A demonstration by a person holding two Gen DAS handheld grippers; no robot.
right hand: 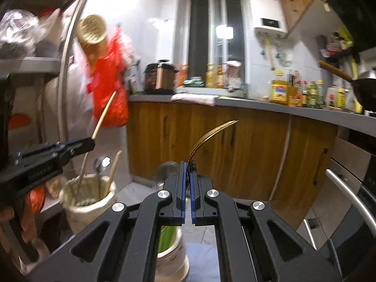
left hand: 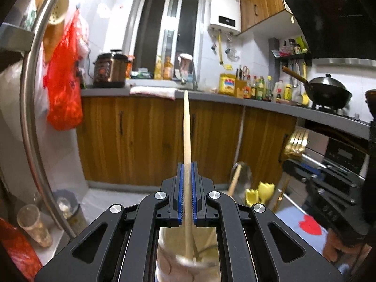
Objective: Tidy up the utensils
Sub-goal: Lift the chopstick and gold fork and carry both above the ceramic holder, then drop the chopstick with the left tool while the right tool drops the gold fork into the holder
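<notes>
The left hand-held gripper (left hand: 187, 192) has its blue pads pinching a long pale wooden chopstick (left hand: 186, 127), whose lower end dips into a cream ceramic utensil jar (right hand: 88, 202) below. The right hand-held gripper (right hand: 187, 188) pinches a thin curved gold metal fork (right hand: 211, 132) above a second jar (right hand: 172, 256) holding something green. Beyond stand brown wooden cabinets (left hand: 145, 138) under a grey table (left hand: 270, 104).

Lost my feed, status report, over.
Left gripper shut on wooden chopstick above cream utensil holder. Right gripper shut on gold fork. Nothing in the way.
</notes>
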